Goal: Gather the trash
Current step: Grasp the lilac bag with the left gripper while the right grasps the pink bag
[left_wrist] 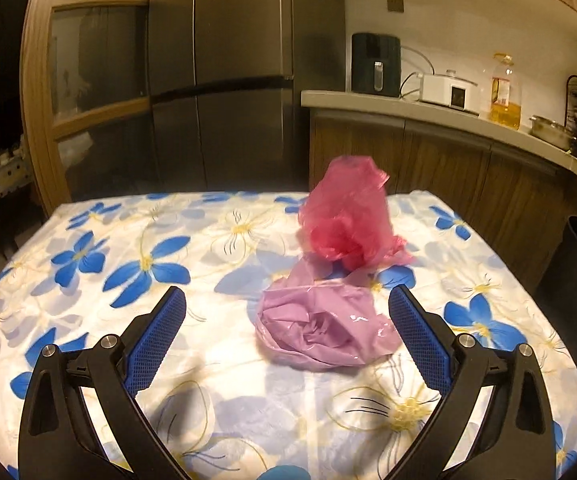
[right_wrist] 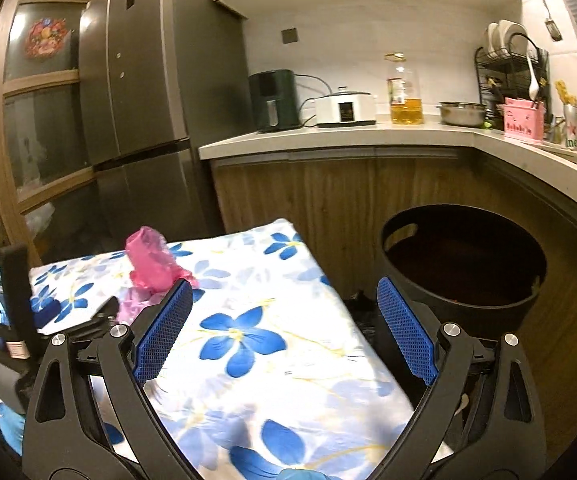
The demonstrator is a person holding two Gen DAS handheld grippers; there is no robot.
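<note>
A crumpled lilac plastic bag [left_wrist: 324, 326] lies on the flowered tablecloth [left_wrist: 128, 240]. A crumpled pink plastic bag [left_wrist: 346, 216] stands just behind it. My left gripper [left_wrist: 287, 300] is open and empty, its blue pads either side of the lilac bag, a little short of it. My right gripper [right_wrist: 284, 292] is open and empty, above the table's right edge [right_wrist: 328, 280]. The pink bag [right_wrist: 150, 260] and a bit of the lilac bag [right_wrist: 128, 306] show at its left. A black round bin [right_wrist: 462, 264] stands on the floor right of the table; it also shows in the left wrist view [left_wrist: 576, 280].
A dark fridge [left_wrist: 224, 80] stands behind the table. A wooden counter [right_wrist: 368, 136] runs along the back and right, carrying an air fryer [right_wrist: 274, 98], a white cooker [right_wrist: 344, 108], an oil bottle [right_wrist: 404, 92], a steel bowl [right_wrist: 462, 114] and a dish rack [right_wrist: 508, 64]. The left gripper's body [right_wrist: 8, 300] is at far left.
</note>
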